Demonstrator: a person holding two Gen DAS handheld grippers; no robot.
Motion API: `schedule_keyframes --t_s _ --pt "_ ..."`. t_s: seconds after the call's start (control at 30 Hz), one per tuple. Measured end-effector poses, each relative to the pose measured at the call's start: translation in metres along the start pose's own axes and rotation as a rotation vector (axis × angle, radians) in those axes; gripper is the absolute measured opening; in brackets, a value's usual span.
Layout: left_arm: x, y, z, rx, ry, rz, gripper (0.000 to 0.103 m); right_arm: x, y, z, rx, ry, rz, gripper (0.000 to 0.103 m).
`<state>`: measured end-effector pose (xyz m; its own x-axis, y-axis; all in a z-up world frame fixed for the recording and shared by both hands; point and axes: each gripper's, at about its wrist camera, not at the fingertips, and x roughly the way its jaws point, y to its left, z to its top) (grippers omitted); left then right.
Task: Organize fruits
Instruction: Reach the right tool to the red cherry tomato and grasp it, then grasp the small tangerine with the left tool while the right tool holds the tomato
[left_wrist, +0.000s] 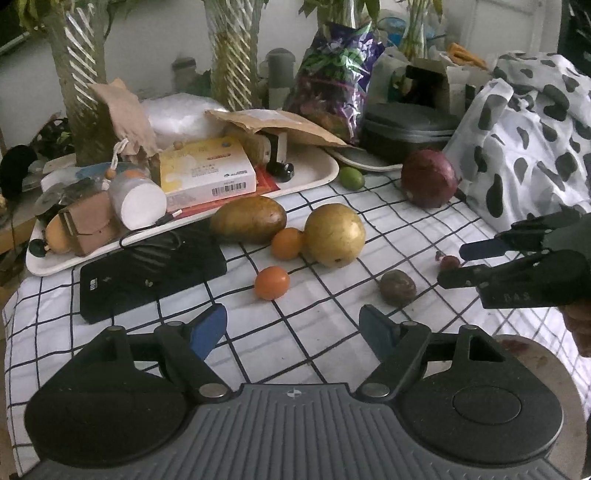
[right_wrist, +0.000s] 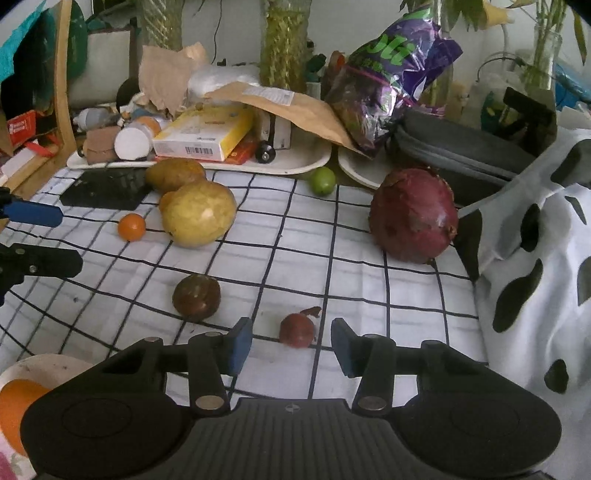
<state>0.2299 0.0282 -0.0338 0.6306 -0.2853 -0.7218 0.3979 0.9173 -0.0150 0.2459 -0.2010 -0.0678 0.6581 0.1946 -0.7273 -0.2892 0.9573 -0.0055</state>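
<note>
A white cloth with a dark grid covers the table, and behind it stand glass vases of greenery against a pale wall. At the right lies a cow-spotted fabric. A long white tray at the back is heaped with a yellow box, brown paper and small clutter, with a purple snack bag and a grey zip case beside it. On the cloth, a big dark red fruit sits near the spotted fabric, a yellow round fruit touches a brown oblong one, and two small oranges, a green lime and a brown fruit lie apart. A tiny red fruit lies between the right gripper jaws, which stand narrowed but clear of it. The left gripper hangs wide and empty over bare cloth
</note>
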Motion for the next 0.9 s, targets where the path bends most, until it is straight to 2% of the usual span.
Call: schedule_keyframes --t_s 0.07,0.13,0.2,0.43,0.5,0.57,0.7,0.9 --pt "0.003 0.003 0.000 -0.001 -0.002 -0.004 0.078 0.006 -0.001 0.001 0.007 0.018 -0.009 0.036" --pt "0.006 0.005 0.000 -0.003 -0.004 -0.011 0.078 0.010 -0.002 0.001 0.009 0.022 -0.006 0.032" --pt "0.010 0.006 -0.001 -0.001 -0.008 -0.023 0.078 0.010 -0.002 0.003 0.002 0.022 0.010 0.022" --pt "0.023 0.011 0.000 -0.003 -0.037 -0.036 0.075 0.002 0.001 0.009 -0.010 0.009 0.027 0.022" --pt "0.027 0.011 0.002 -0.005 -0.033 -0.040 0.063 0.000 0.002 0.011 -0.015 0.004 0.036 0.022" --pt "0.032 0.011 0.003 -0.002 -0.031 -0.033 0.060 -0.001 0.002 0.011 -0.021 0.001 0.038 0.022" --pt "0.041 0.014 0.007 -0.012 -0.035 -0.025 0.043 -0.003 0.000 0.013 -0.024 -0.007 0.039 0.022" --pt "0.056 0.018 0.012 0.002 -0.029 -0.013 0.038 -0.006 -0.008 0.014 -0.001 -0.014 0.039 0.022"
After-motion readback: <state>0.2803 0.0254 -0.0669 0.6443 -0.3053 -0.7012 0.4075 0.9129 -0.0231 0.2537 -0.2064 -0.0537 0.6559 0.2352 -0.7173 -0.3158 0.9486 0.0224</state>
